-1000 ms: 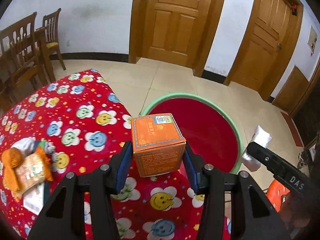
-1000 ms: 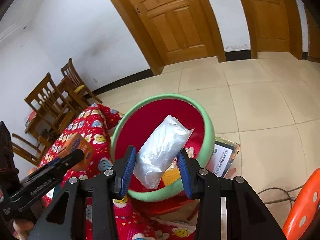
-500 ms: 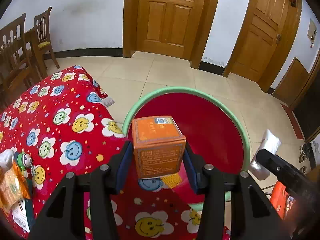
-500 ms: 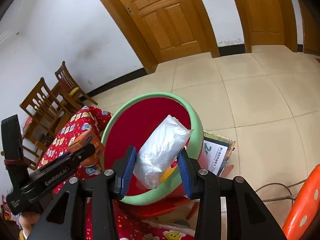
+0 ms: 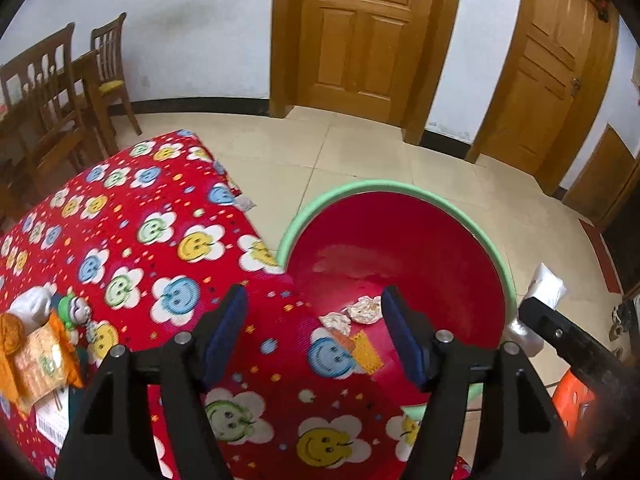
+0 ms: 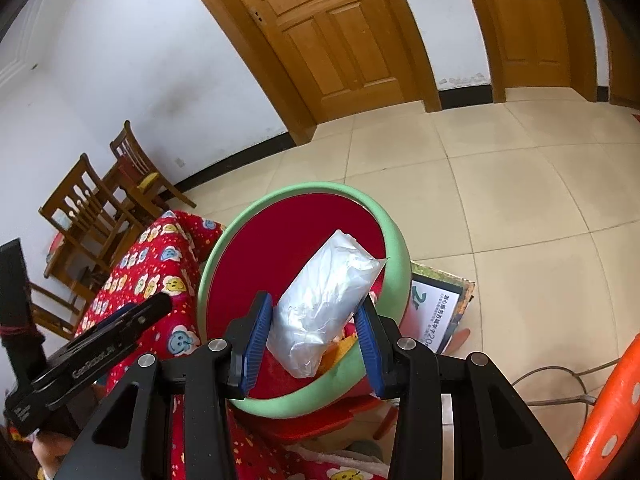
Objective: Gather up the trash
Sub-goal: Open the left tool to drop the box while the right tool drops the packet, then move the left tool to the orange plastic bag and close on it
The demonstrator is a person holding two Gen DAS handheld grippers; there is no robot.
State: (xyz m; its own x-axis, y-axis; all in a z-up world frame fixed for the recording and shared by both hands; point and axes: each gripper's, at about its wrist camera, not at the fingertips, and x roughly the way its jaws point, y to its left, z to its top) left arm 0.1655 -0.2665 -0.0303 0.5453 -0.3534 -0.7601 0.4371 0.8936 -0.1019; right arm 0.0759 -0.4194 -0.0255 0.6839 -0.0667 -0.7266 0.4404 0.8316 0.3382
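My left gripper (image 5: 314, 294) hangs over the edge of the red smiley tablecloth (image 5: 140, 220) and the near side of the green-rimmed red basin (image 5: 360, 188). Its jaws are opening and nothing is between them. The orange box is not in view. Crumpled paper (image 5: 362, 310) and a yellow wrapper (image 5: 366, 354) lie in the basin. My right gripper (image 6: 313, 306) is shut on a silvery plastic bag (image 6: 324, 292), held above the basin (image 6: 400, 248). The left gripper (image 6: 120, 320) shows at the lower left of the right wrist view.
An orange snack packet (image 5: 36, 356), a white wad (image 5: 30, 304) and a small toy (image 5: 74, 308) lie on the cloth's left. Wooden chairs (image 5: 60, 92) stand by the wall. A printed board (image 6: 436, 312), a cable (image 6: 560, 380) and an orange stool (image 6: 612, 412) are beside the basin.
The left jaws have spread and the orange box that they held is gone from between them. The right gripper still holds the silvery bag over the basin.
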